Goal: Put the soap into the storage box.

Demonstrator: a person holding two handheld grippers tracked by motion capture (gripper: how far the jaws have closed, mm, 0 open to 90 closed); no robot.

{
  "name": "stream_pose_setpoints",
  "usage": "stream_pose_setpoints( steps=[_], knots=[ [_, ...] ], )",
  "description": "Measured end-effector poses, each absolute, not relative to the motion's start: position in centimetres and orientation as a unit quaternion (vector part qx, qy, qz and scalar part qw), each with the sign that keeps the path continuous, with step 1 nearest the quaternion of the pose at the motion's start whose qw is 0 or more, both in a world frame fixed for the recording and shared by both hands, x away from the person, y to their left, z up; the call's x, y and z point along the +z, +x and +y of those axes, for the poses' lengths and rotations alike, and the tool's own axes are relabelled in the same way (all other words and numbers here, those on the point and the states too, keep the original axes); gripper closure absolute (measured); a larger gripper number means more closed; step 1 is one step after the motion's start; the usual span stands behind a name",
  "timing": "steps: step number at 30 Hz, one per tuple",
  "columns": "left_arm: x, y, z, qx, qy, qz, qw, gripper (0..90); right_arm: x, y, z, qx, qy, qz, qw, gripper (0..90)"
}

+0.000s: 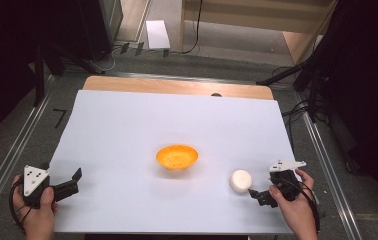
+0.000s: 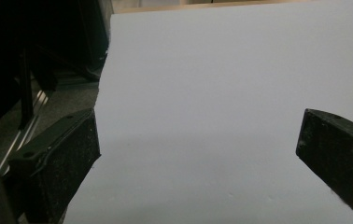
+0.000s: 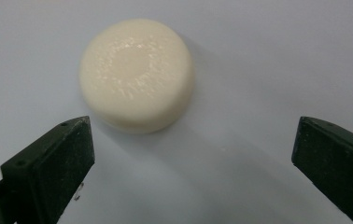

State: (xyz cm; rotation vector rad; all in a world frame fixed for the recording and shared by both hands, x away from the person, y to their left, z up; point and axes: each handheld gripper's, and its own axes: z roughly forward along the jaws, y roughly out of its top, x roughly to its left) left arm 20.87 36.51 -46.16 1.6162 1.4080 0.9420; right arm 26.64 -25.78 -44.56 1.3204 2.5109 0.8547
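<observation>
Right gripper (image 1: 255,194) jaws spread, just beside white puck (image 1: 240,180), right of orange bowl (image 1: 177,156). Left gripper (image 1: 72,181) spread, empty, far left of bowl. Risk: off-centre closing pushes puck away.

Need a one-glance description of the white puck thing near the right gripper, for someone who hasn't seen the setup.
Start at the white sheet covering the table, then find the orange bowl near its middle. The cream disc lies flat to the bowl's right and nearer the person, just ahead of the open right gripper. It is a small solid round puck, pale and not hollow like the bowl.
</observation>
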Motion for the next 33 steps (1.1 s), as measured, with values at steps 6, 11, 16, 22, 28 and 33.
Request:
stream_pose_setpoints(
  steps=[6,11,16,22,28,33],
  knots=[
    [-46.2,20.9,36.5,0.37,0.636,0.554,0.39,0.0,-44.5,27.1,-24.3,0.293,0.433,0.849,0.075,0.0],
    [-46.2,20.9,36.5,0.37,0.636,0.554,0.39,0.0,-44.6,27.4,-23.4,0.293,0.432,0.85,0.068,1.2],
    [-46.2,20.9,36.5,0.369,0.637,0.554,0.389,0.0,-44.8,27.7,-22.5,0.294,0.435,0.849,0.061,9.1],
    [-46.2,20.9,36.5,0.368,0.636,0.554,0.391,0.0,-45.4,27.8,-21.1,0.28,0.437,0.852,0.066,14.2],
    [-46.2,20.9,36.5,0.367,0.637,0.554,0.39,0.0,-46.1,28.0,-20.8,0.274,0.465,0.838,0.078,23.2],
    [-46.2,20.9,36.5,0.367,0.637,0.554,0.391,0.0,-46.3,28.0,-20.8,0.274,0.47,0.836,0.073,23.6]
  ],
)
